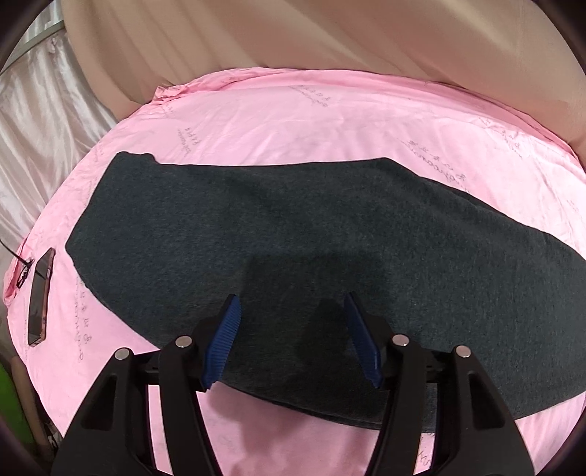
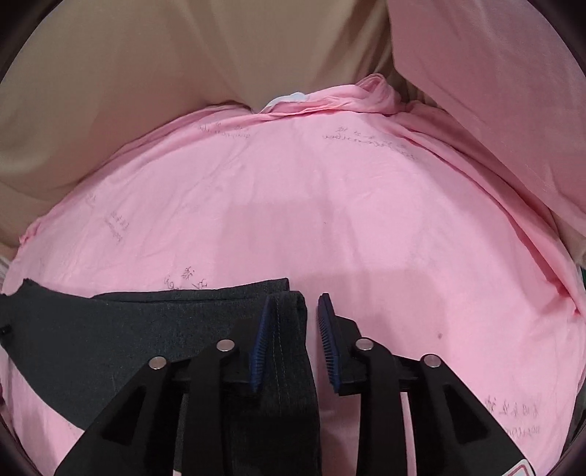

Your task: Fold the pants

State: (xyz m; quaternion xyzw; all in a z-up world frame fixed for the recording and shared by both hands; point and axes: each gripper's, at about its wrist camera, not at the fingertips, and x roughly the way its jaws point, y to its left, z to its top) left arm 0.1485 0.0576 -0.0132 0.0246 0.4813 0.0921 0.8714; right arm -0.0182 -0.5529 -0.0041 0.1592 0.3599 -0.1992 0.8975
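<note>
Dark grey pants (image 1: 293,227) lie flat across a pink sheet (image 1: 293,121), laid in a long band from left to right. My left gripper (image 1: 291,307) is open and hovers over the near edge of the pants, holding nothing. In the right wrist view the hem end of the pants (image 2: 289,329) with its stitched seam lies between my right gripper's (image 2: 295,311) open blue pads, the left pad (image 2: 262,340) resting on the cloth. The rest of the pants (image 2: 110,329) stretches off to the left.
A phone (image 1: 40,296) lies on the sheet's left edge with a dark cable (image 1: 20,261) beside it. Beige fabric (image 1: 256,33) rises behind the sheet. A pink pillow (image 2: 494,73) stands at the back right.
</note>
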